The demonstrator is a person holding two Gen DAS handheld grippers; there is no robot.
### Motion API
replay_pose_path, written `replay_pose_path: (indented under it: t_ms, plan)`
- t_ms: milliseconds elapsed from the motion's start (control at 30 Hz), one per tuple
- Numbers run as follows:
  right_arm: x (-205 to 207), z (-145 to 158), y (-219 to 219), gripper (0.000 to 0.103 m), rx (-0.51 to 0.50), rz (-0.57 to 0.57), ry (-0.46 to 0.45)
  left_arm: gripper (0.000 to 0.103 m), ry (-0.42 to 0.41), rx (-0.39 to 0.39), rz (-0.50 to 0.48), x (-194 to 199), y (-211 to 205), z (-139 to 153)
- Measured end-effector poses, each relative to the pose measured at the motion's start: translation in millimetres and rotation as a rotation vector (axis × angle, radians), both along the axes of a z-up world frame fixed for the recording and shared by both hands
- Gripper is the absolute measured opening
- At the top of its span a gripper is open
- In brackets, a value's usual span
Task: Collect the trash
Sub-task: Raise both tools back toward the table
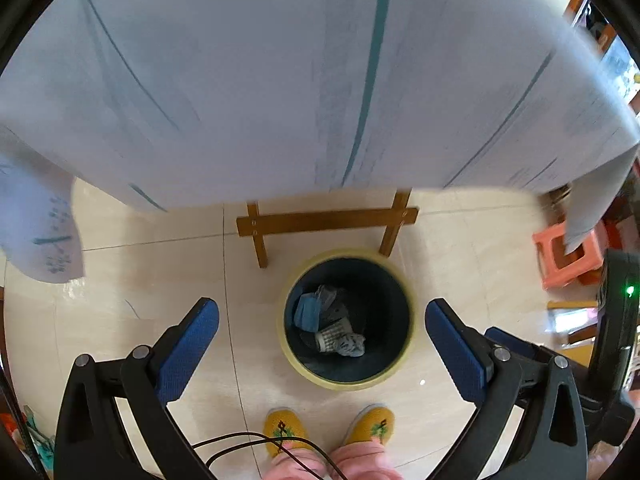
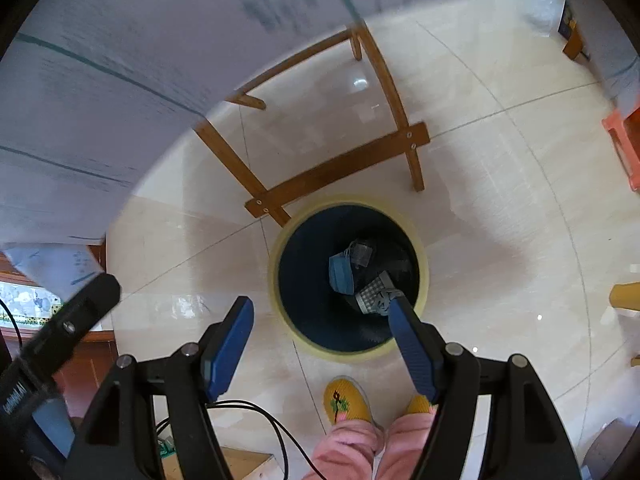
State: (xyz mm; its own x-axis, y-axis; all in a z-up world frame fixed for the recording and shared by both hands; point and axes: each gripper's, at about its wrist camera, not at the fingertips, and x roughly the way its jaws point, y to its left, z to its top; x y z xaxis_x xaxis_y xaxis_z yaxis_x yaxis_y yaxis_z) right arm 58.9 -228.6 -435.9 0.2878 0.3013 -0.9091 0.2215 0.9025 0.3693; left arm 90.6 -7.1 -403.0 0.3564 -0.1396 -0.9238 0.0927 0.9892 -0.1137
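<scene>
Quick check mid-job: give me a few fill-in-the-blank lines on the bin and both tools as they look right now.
1. The trash bin stands on the tiled ____.
2. Between the left tool's fingers there is ____.
3. The blue crumpled item lies ____ the bin.
4. The right tool holds ____.

Missing words: floor; nothing; inside; nothing

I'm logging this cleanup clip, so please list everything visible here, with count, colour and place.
bin: one, yellow rim, dark inside, on the floor before the slippers
trash: a few pieces, blue, grey and checked, inside the bin
table frame: one, brown wood, behind the bin
tablecloth: one, pale with teal lines, hanging over the frame
stool: one, coral, right
floor: beige tiles
slippers: two, yellow
trousers: pink
left tongs: open, empty
right tongs: open, empty
</scene>
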Motion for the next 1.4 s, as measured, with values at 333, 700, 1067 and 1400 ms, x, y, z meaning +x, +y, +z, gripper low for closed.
replay_pose_path:
  t_ms: [333,700,1067,1400]
  plan:
    - [-15.3,131.6,1.4,0.071,0.007,0.071,-0.09,0.102,-0.093,-0.043,-0.008,-16.2,12.9,137.7]
    - [-33.7,279.2,16.4,0.071,-0.054,0.247,-0.311,0.102,-0.241,-0.061,-0.049,-47.5,12.4,272.1]
    - [-31.6,368.1,16.4,0.071,-0.111,0.351,-0.531,0.102,-0.389,-0.095,-0.021,-52.3,9.9,366.3]
    - [1.2,397.1,8.3,0.071,-0.133,0.38,-0.577,0.102,-0.338,-0.105,0.039,-23.2,9.4,391.2]
